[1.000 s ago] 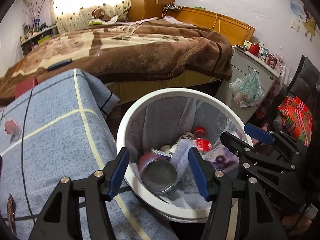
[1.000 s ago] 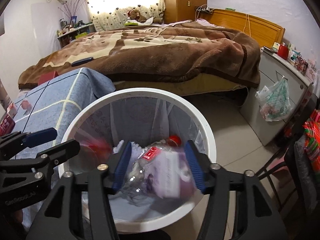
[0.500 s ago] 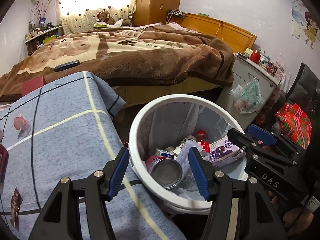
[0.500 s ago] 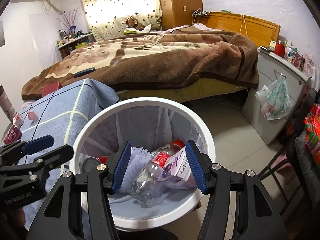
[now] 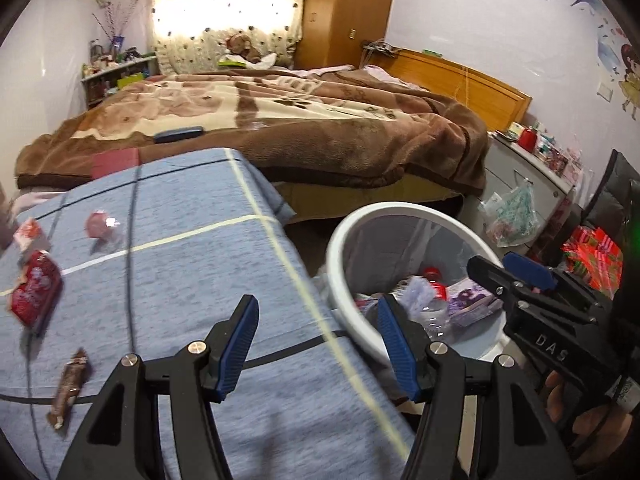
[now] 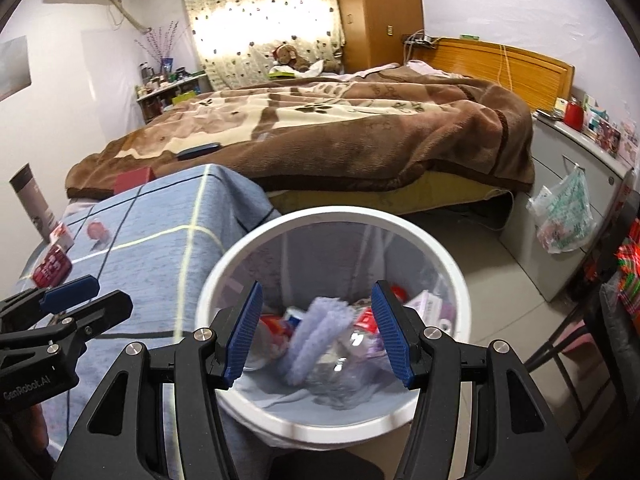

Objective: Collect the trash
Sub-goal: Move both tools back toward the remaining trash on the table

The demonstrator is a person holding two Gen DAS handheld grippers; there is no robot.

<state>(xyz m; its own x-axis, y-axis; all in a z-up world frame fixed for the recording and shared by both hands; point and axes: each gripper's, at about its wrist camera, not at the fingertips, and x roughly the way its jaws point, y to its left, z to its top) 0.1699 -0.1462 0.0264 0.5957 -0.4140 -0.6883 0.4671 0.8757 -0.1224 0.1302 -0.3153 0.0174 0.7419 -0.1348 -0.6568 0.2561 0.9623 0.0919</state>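
A white trash bin (image 6: 440, 248) lined with a clear bag stands beside the table; it also shows in the left wrist view (image 5: 340, 248). It holds a plastic bottle (image 6: 344, 364), a lilac cloth (image 6: 316, 332) and wrappers. My right gripper (image 6: 318, 330) is open and empty above the bin. My left gripper (image 5: 318, 346) is open and empty over the right edge of the blue checked tablecloth (image 5: 180, 280). On the cloth lie a red packet (image 5: 34, 290), a brown wrapper (image 5: 70, 384), a pink wrapper (image 5: 98, 224) and a small red-white packet (image 5: 28, 232).
A bed with a brown blanket (image 5: 300, 120) lies behind the table. A grey cabinet (image 6: 576, 184) with a hanging plastic bag (image 6: 564, 216) stands at the right. A dark chair (image 6: 608, 320) is at the far right. A grey cylinder (image 6: 34, 200) stands at the table's left.
My left gripper has swung left from above the bin to over the tablecloth. My right gripper has risen a little over the bin; the bottle and purple packet it let go lie inside.
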